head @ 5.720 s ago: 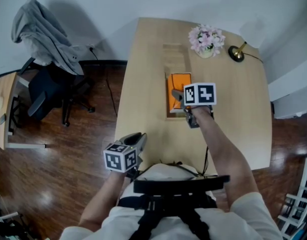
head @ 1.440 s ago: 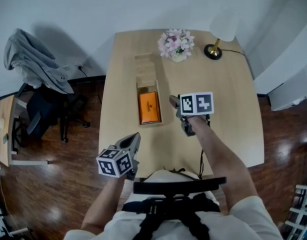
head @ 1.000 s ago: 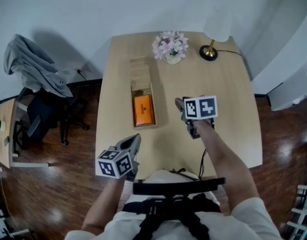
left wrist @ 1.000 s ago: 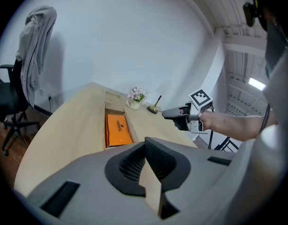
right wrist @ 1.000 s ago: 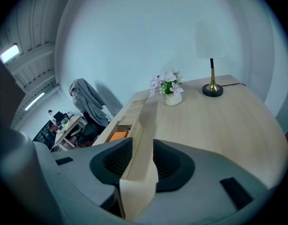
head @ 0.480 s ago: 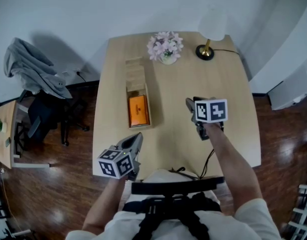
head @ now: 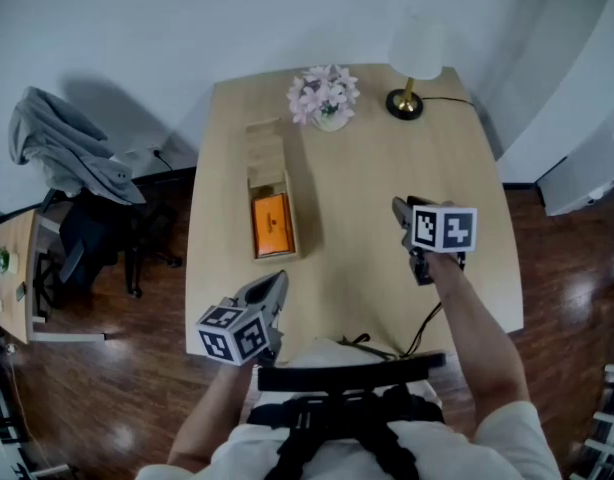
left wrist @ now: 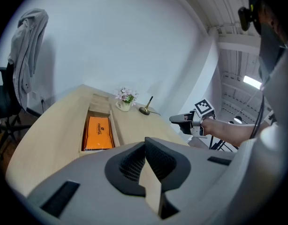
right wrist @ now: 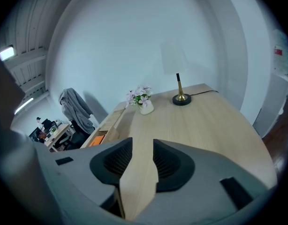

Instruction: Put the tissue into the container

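Observation:
The orange tissue pack (head: 271, 224) lies flat in the near end of the long wooden container (head: 266, 144) on the left half of the table; it also shows in the left gripper view, tissue pack (left wrist: 97, 132). My right gripper (head: 400, 207) hovers over the right half of the table, well apart from the container, jaws slightly apart with only bare table showing between them (right wrist: 143, 142). My left gripper (head: 275, 286) hangs at the table's near edge, below the container, its pads meeting at the tips and holding nothing (left wrist: 145, 139).
A vase of pink flowers (head: 324, 96) and a brass lamp (head: 407, 103) stand at the table's far side. A black cable (head: 427, 320) runs off the near edge. A chair draped with a grey garment (head: 72, 158) stands on the left, a white cabinet (head: 587, 168) on the right.
My right gripper, earlier at the tissue pack in the container, has drawn away to the right and toward the near edge, with nothing in it. The left gripper has hardly shifted.

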